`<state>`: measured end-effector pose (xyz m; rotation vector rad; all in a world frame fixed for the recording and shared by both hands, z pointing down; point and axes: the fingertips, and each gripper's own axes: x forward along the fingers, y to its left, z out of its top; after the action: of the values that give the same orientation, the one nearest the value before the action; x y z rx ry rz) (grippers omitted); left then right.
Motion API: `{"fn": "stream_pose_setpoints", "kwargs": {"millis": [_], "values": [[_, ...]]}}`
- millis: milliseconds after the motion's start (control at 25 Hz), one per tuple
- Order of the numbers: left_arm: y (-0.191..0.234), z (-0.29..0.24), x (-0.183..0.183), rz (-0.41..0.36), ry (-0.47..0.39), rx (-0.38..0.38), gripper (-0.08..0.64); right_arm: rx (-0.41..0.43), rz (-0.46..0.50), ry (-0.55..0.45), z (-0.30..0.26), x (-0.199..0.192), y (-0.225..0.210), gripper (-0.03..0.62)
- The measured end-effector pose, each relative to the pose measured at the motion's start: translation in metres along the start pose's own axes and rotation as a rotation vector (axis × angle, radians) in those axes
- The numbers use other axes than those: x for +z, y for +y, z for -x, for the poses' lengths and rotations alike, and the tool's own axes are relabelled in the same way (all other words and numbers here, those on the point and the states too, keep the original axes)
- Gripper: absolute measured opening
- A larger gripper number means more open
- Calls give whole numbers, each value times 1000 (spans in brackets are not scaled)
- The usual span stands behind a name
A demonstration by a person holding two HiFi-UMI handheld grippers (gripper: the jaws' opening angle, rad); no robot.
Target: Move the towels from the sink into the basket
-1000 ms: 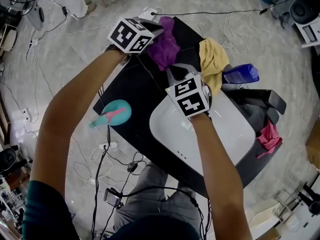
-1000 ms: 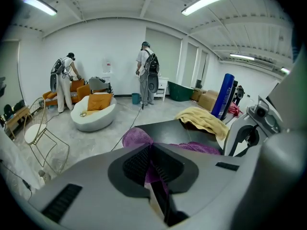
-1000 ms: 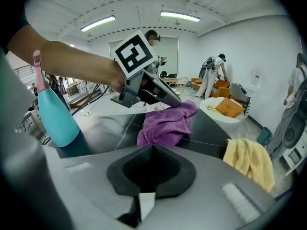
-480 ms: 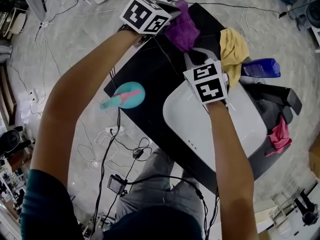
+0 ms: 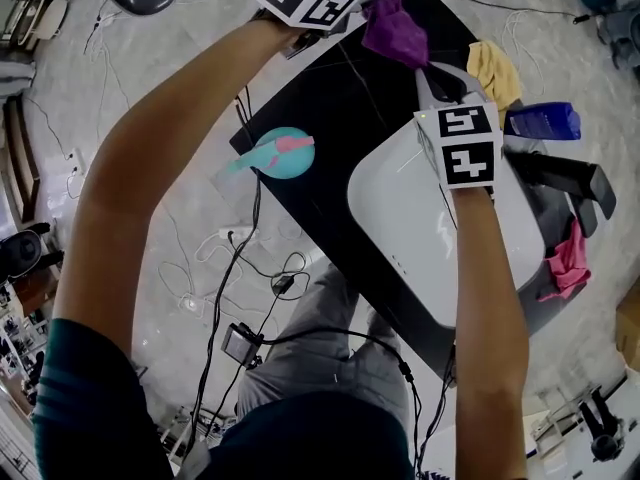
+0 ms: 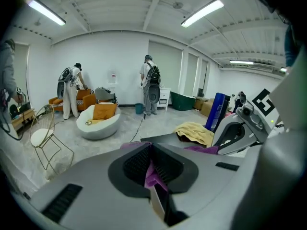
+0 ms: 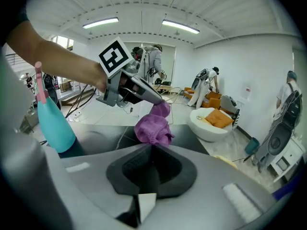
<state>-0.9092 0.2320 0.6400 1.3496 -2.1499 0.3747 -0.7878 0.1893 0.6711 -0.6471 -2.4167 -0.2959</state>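
A black tabletop (image 5: 330, 98) carries a white sink (image 5: 400, 198), part of it covered by the right arm. The left tongs (image 5: 368, 0) are clenched on the purple towel (image 5: 395, 30). The towel hangs over the tabletop's far edge, higher than a second ago. The right tongs (image 5: 440, 80) have just been closing and are clenched with nothing between them. The yellow towel (image 5: 495, 68) lies just beside them at the far right corner. Print on the blue bottle (image 5: 545, 120) nearby is unreadable.
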Motion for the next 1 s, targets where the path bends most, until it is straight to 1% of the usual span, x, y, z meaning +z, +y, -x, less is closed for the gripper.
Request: {"fn": "stream_pose_setpoints", "kwargs": {"millis": [200,440,760,880,1000], "values": [[-1,33,30,-23,-59,24,20,-48,34,-41,24,28,-9,21],[-11,83,65,-42,-129,59,20,-83,46,-78,61,60,-8,21],[-25,141,115,-129,-179,108,18,-125,98,-160,113,124,-11,21],[-34,164,137,-134,-216,114,18,-140,102,-188,134,145,-14,21],[-39,189,158,-134,-252,143,18,-153,103,-214,156,166,-15,21]]}}
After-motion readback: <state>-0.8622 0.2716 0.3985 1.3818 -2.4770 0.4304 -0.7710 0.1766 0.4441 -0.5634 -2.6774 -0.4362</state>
